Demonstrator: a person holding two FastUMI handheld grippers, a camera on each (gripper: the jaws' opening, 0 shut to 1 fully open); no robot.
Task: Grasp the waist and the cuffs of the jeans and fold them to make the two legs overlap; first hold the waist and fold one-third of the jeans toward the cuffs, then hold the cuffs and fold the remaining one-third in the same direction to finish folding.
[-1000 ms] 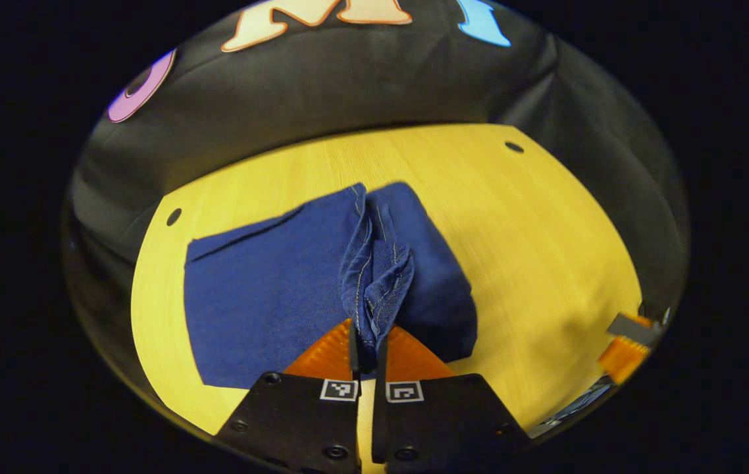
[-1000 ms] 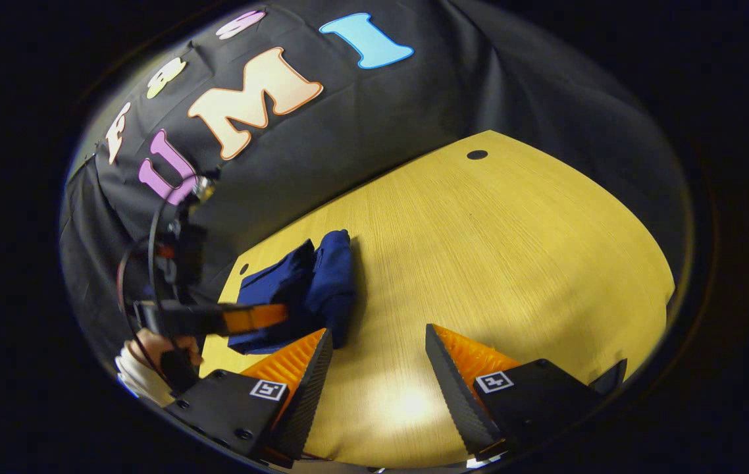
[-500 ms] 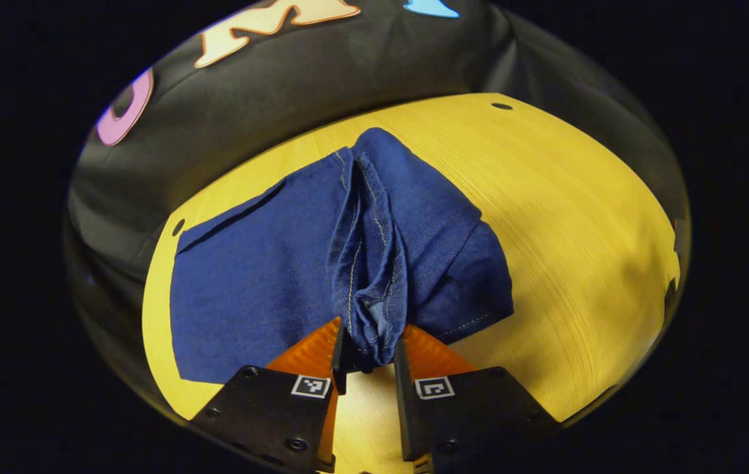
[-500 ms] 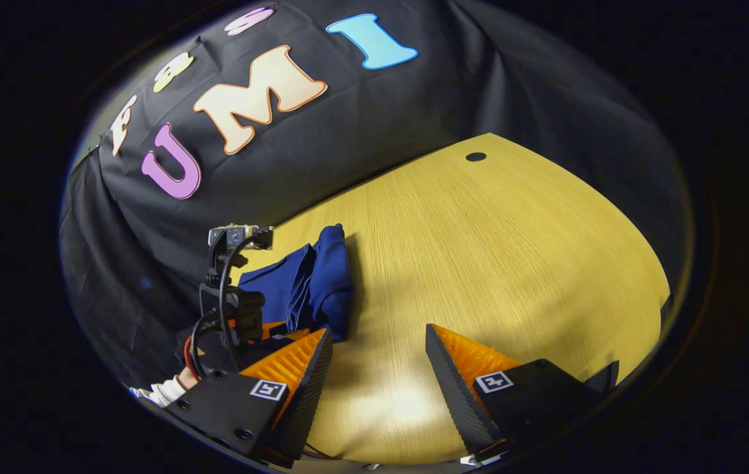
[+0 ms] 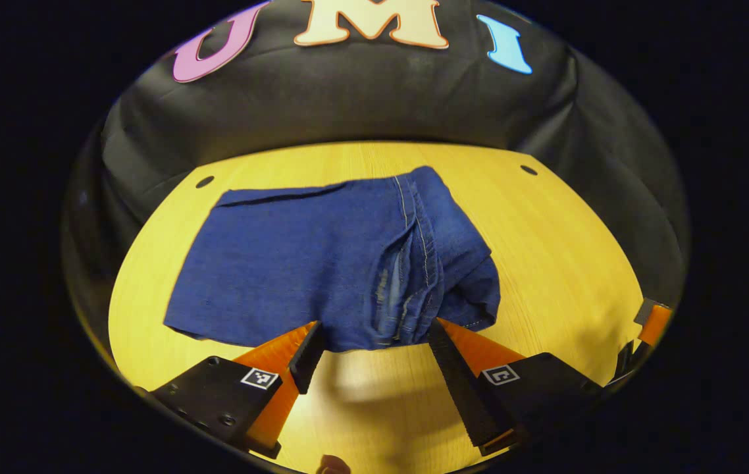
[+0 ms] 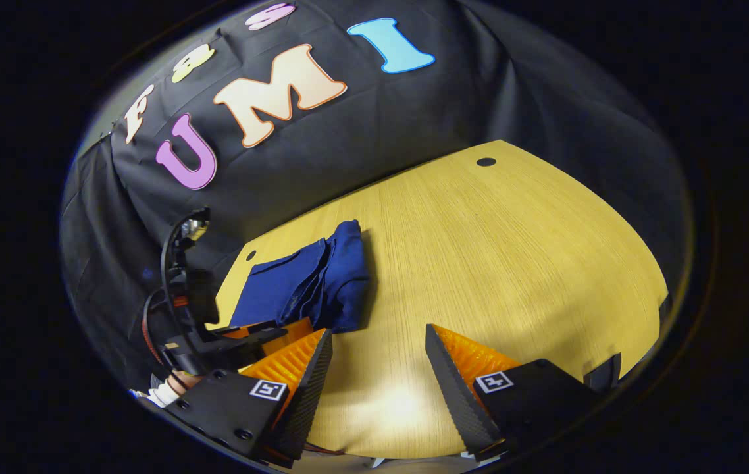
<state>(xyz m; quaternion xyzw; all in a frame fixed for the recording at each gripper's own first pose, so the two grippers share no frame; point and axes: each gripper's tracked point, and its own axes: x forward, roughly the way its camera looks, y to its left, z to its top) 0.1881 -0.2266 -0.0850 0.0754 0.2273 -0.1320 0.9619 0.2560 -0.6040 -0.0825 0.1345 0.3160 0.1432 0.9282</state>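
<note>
My left gripper (image 5: 371, 339) stood wide open and empty at the near hem of the folded jeans (image 5: 322, 257) on the table (image 5: 565, 250); soft, limp denim, I judged, best pinched at that thick seamed edge.

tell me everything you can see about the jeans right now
The jeans are dark blue denim with pale stitched seams, folded into a compact, roughly rectangular bundle lying flat on the yellow wooden table. A bunched, seamed fold rises near one end. The left gripper sits at the near edge with its jaws spread, not pinching the cloth.
</note>
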